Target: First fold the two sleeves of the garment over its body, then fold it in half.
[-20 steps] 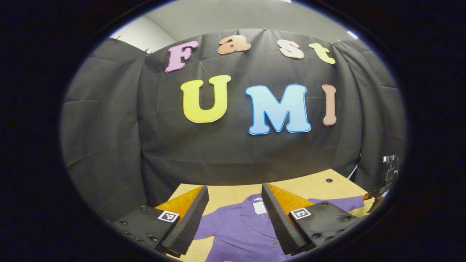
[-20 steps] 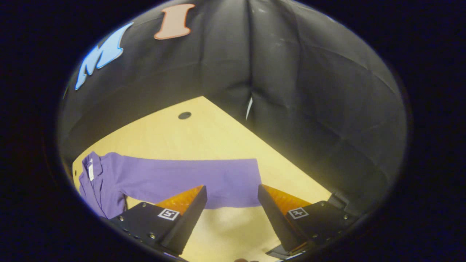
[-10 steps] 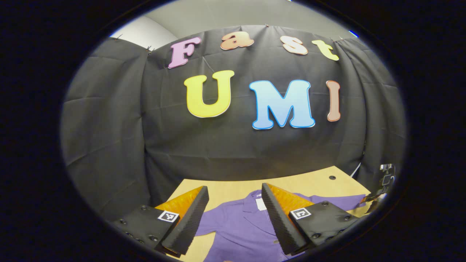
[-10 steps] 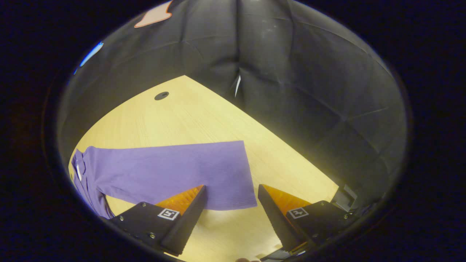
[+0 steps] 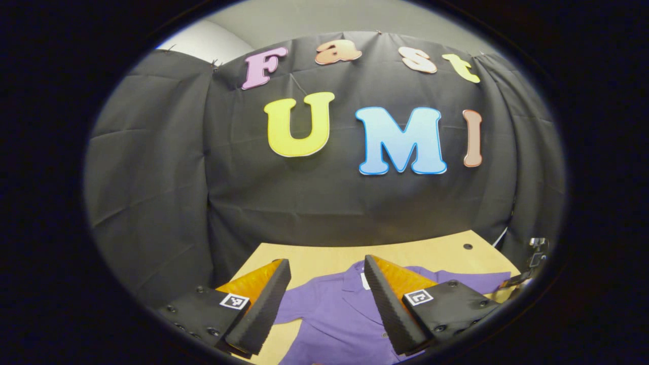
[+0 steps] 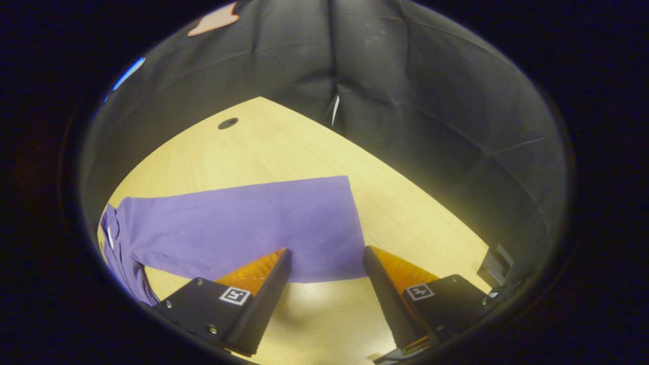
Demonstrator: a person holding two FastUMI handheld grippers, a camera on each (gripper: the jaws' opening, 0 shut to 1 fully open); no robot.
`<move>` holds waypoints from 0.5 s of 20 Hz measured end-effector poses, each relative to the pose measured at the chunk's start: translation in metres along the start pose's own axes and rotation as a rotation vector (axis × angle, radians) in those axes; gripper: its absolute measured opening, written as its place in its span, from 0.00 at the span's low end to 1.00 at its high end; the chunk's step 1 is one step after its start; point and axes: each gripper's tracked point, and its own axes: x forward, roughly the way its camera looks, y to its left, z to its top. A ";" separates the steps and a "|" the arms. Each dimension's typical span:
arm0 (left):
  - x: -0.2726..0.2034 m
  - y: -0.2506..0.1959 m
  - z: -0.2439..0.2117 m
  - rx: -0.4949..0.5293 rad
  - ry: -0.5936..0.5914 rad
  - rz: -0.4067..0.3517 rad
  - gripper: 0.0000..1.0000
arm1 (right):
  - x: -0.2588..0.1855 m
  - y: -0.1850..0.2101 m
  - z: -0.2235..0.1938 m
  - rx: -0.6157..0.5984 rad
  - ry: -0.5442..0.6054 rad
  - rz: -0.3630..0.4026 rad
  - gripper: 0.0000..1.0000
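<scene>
The purple shirt lies flat on the wooden tabletop, low in the left gripper view. Left claw is spread above its collar. Right claw is spread at the sleeve cuff's lower edge.

Garment lies flat on table, collar toward the table's far edge. One sleeve extends flat toward the table's right edge, cuff end short of that edge. Small round hole in table near far right corner, behind sleeve. Right gripper above table's bare part just before the sleeve's cuff end. Left gripper above garment's collar area.
</scene>
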 end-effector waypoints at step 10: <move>-0.002 0.007 0.000 -0.012 -0.003 0.008 0.98 | -0.001 0.018 0.002 0.040 0.057 0.017 0.10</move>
